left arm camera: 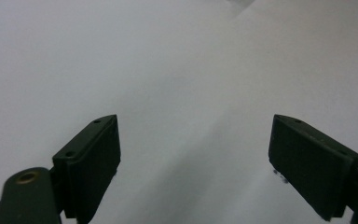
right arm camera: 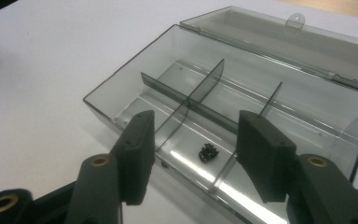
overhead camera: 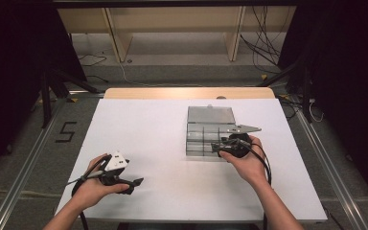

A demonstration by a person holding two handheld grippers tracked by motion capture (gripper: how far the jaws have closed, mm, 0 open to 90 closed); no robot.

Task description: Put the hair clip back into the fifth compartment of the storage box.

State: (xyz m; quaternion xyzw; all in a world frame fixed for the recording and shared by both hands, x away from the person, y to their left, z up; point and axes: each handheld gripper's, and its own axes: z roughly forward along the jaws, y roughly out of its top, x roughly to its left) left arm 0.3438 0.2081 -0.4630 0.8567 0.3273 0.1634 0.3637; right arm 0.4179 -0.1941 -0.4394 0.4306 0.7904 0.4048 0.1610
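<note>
Small black part lying loose in a near compartment of the clear divided box, lid hinged back for access. Right gripper above it, jaws parted, nothing between. Left gripper idle over bare desk, jaws wide.

Two forearms enter from the bottom edge of the high view; the left hand at lower left holds the left gripper level, jaws wide apart; the right hand, right of centre, holds the right gripper, jaws parted and gripping nothing.
</note>
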